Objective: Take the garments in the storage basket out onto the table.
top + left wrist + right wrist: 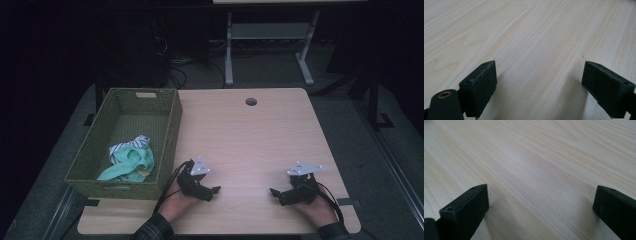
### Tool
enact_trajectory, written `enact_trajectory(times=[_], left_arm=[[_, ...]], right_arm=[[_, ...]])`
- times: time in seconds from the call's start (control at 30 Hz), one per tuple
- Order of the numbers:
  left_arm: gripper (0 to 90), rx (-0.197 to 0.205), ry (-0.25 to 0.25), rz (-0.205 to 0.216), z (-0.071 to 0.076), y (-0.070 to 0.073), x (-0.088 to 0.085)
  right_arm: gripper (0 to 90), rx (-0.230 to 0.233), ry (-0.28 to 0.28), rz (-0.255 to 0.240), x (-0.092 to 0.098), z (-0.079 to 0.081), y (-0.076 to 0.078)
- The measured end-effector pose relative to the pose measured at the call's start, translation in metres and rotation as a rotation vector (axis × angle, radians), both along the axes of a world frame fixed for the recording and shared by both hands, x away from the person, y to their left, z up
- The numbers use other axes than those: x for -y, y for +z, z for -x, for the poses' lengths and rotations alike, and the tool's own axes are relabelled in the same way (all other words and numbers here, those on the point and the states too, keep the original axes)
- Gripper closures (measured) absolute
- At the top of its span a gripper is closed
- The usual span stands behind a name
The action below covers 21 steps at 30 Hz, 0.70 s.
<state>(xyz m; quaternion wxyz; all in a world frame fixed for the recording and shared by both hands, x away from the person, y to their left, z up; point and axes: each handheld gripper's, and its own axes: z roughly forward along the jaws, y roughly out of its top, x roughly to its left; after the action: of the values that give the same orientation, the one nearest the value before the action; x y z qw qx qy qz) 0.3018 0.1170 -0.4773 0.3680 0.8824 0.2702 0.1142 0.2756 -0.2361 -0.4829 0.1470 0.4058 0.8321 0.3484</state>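
Both grippers rest low on the light wooden table near its front edge. My left gripper lies at the front left, held by a hand in a plaid sleeve, pointing right. My right gripper lies at the front right and points left toward it. In the left gripper view the left gripper has its jaws wide apart over bare wood. The right gripper stands equally wide in its own view, with nothing between its fingers. A green woven basket at the left holds teal and striped cloths.
A round cable hole sits near the table's far edge. A white desk frame stands on the dark floor beyond, with cables beside it. The basket overhangs the table's left edge.
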Motion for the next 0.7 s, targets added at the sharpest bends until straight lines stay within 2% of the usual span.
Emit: enact_trajectory(times=[0.53,0.6,0.7], left_arm=[[13.3,-0.028,0.022,-0.023,-0.0005,0.0041,0.0039],[13.3,-0.031,0.026,-0.036,-0.0023,0.0069,0.0049],[13.3,-0.039,0.029,-0.026,-0.0032,0.0094,0.0051]], right_arm=[[0.0,0.001,0.001,-0.002,-0.0001,-0.0002,-0.0002],[0.0,0.002,-0.003,-0.002,0.0,0.0003,-0.0002],[0.0,0.003,-0.004,-0.004,-0.0001,0.0004,-0.0004]])
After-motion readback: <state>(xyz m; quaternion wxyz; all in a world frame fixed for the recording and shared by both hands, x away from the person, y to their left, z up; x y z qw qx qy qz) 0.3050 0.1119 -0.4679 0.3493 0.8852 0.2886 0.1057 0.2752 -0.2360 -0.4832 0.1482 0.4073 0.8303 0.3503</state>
